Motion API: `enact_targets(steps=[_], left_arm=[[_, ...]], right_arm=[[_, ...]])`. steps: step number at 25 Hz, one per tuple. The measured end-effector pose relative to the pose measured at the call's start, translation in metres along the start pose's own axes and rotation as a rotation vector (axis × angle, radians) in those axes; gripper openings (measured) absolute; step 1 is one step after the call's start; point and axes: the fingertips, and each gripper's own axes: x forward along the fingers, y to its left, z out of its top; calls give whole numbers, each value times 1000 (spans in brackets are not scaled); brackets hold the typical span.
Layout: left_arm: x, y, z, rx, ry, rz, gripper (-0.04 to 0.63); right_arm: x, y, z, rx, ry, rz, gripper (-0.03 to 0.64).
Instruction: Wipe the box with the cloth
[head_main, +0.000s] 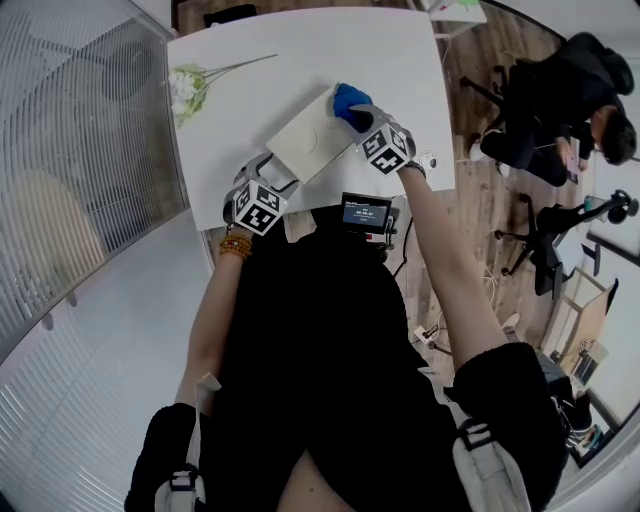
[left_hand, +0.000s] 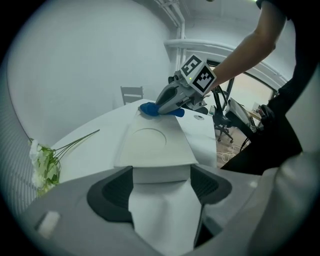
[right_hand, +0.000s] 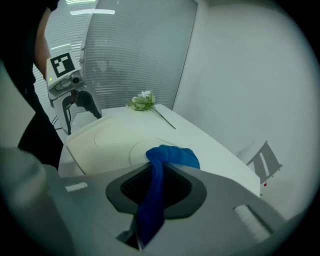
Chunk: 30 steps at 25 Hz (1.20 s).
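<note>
A ribbed glass partition (head_main: 70, 150) bounds the room's left. On the white surface (head_main: 300, 50), flowers (head_main: 188, 88) lie far left. The left hand-held gripper (head_main: 278, 178) clamps the near end of the white box (head_main: 312, 140). The right hand-held gripper (head_main: 358, 118) pinches the blue cloth (head_main: 349, 98) at the box's far right corner.

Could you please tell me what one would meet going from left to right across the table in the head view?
Flowers → left gripper → box → right gripper, holding the cloth.
</note>
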Motion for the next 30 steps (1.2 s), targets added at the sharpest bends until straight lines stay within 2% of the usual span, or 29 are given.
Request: enact_targets(steps=[4, 7, 12, 19, 23, 30], left_arm=[[0, 0, 0, 0, 8, -16, 365], [2, 0, 2, 9, 16, -26, 365], [1, 0, 2, 14, 17, -39, 365], [0, -1, 4, 5, 9, -39, 365], [-1, -1, 9, -32, 0, -40, 365], [-2, -3, 11, -49, -7, -32, 359]], right_arm=[[6, 3, 4, 170, -28, 25, 81], [5, 5, 4, 222, -35, 74, 81], [6, 36, 14, 206, -46, 206, 80], [7, 47, 23, 238, -49, 235, 78], [5, 55, 27, 257, -67, 257, 77], [4, 111, 46, 123, -53, 378, 72]])
